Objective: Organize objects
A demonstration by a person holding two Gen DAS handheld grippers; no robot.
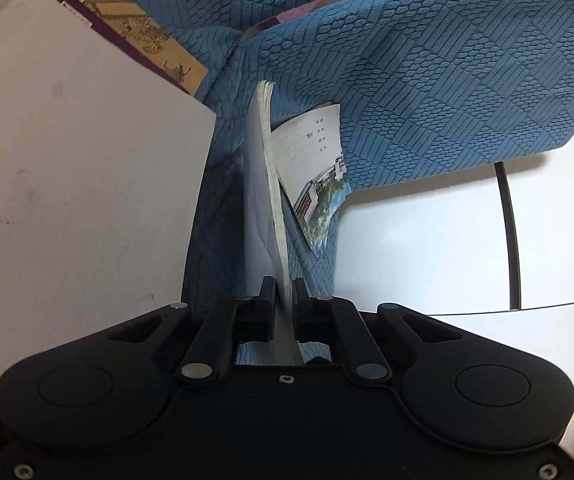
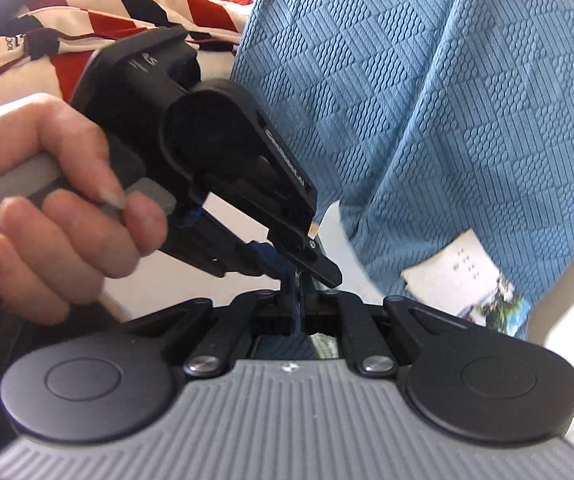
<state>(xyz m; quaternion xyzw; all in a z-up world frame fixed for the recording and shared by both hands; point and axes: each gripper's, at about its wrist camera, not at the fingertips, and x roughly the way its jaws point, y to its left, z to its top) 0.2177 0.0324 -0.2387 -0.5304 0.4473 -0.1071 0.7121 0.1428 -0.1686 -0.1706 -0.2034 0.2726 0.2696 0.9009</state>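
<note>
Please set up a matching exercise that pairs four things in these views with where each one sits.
Things:
1. thin booklet
2. landscape-cover booklet
3. barcoded book
4. hand

Places:
a. wrapped round the handle of the left gripper
b. clamped edge-on in the left gripper
c. resting on the blue sofa cover
d. partly hidden behind the white board

Pairs: 1-b, 2-c, 3-d, 4-a
</note>
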